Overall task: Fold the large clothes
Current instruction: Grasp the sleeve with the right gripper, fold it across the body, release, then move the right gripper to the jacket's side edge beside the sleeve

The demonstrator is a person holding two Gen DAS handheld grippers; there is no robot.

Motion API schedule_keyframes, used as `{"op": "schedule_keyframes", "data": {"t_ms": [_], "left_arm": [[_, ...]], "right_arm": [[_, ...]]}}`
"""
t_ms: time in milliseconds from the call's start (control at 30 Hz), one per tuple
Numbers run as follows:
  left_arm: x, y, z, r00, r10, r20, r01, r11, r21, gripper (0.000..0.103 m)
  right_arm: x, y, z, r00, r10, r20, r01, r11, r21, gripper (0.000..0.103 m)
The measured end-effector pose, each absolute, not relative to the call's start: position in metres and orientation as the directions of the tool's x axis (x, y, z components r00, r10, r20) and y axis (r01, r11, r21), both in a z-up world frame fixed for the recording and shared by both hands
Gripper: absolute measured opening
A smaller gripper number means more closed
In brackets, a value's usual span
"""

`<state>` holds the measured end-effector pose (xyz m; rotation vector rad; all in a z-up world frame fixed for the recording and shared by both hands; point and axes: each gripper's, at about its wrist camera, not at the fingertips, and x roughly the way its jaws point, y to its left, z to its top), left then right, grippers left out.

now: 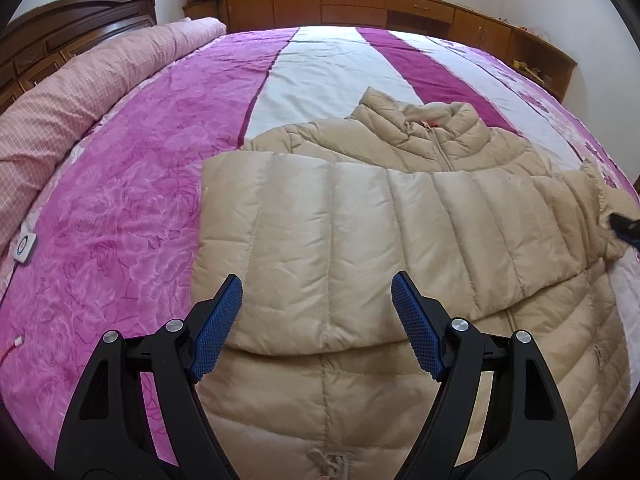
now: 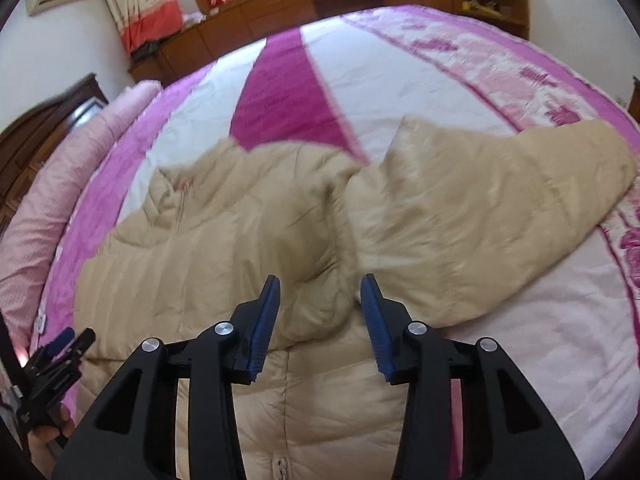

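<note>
A beige quilted puffer jacket (image 1: 360, 216) lies front up on the bed, collar away from me. One sleeve (image 1: 312, 248) is folded across the chest. My left gripper (image 1: 318, 292) is open and empty, hovering just above that folded sleeve. In the right wrist view the jacket (image 2: 224, 256) shows with its other sleeve (image 2: 480, 216) spread out to the right. My right gripper (image 2: 320, 292) is open and empty over the armpit crease where that sleeve meets the body. The left gripper (image 2: 60, 344) shows at the lower left there.
The bed has a pink, magenta and white striped cover (image 1: 132, 184). A rolled pink quilt (image 1: 80, 92) lies along the left by the dark headboard (image 1: 60, 28). Wooden cabinets (image 1: 360, 4) line the far wall. A small white controller (image 1: 25, 246) lies at the left.
</note>
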<state>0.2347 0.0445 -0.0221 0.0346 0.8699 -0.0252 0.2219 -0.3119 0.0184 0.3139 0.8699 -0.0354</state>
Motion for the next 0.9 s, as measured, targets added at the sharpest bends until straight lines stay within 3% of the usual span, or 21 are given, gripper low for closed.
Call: {"op": "schedule_keyframes", "data": {"t_ms": [200, 433, 567, 900], "left_arm": [[0.243, 0.049, -0.029, 0.636, 0.002, -0.771, 0.024, 0.999, 0.023, 0.077], [0.250, 0.047, -0.041, 0.625, 0.019, -0.780, 0.033, 0.998, 0.051, 0.077], [0.252, 0.042, -0.042, 0.625, 0.023, -0.780, 0.048, 0.996, 0.069, 0.078], [0.240, 0.046, -0.019, 0.627, -0.003, -0.779, 0.051, 0.998, 0.037, 0.078]], "right_arm": [[0.226, -0.291, 0.018, 0.618, 0.254, -0.744, 0.037, 0.936, 0.351, 0.044], [0.253, -0.276, -0.021, 0.550, 0.100, -0.829, 0.097, 0.978, 0.183, 0.044], [0.256, -0.281, -0.035, 0.540, 0.093, -0.837, 0.116, 0.976, 0.183, 0.045], [0.230, -0.279, -0.003, 0.581, 0.144, -0.801, 0.083, 0.969, 0.234, 0.070]]}}
